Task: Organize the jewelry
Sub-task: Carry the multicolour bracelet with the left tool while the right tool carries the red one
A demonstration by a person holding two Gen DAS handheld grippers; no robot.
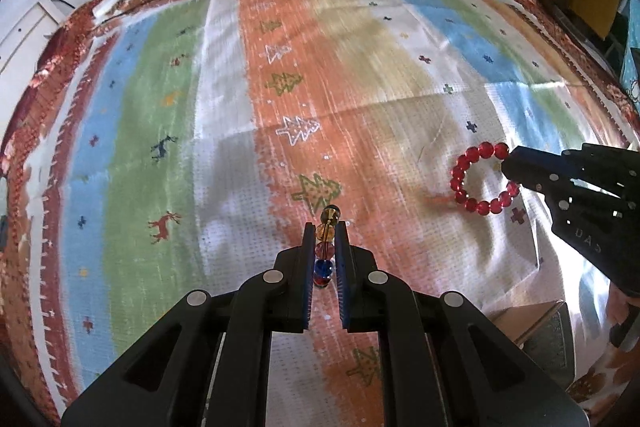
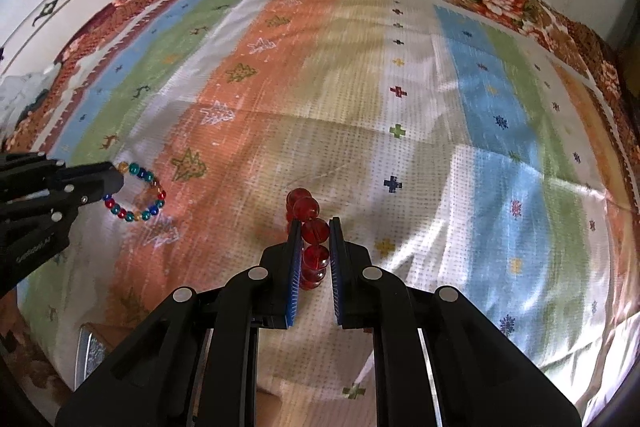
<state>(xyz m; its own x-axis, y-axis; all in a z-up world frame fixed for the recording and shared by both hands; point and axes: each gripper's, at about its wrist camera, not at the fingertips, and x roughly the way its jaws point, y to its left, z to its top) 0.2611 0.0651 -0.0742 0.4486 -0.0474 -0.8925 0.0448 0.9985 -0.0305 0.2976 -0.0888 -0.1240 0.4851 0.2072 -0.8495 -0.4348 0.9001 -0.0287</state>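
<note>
Bracelets, two, each held clear of the striped patterned cloth (image 1: 224,187).

Item 1: multicoloured bead bracelet (image 1: 326,247), seen edge-on at lower centre of the left wrist view, clamped between the blue-padded fingers (image 1: 308,267) of the left gripper (image 1: 324,231); in the right wrist view its ring shows at centre left.

Item 2: red bead bracelet (image 2: 310,239), lower centre of the right wrist view, pinched in the right gripper (image 2: 314,227); in the left wrist view, ring at centre right.

Box (image 1: 540,327), partly visible, lower right of the left wrist view.
</note>
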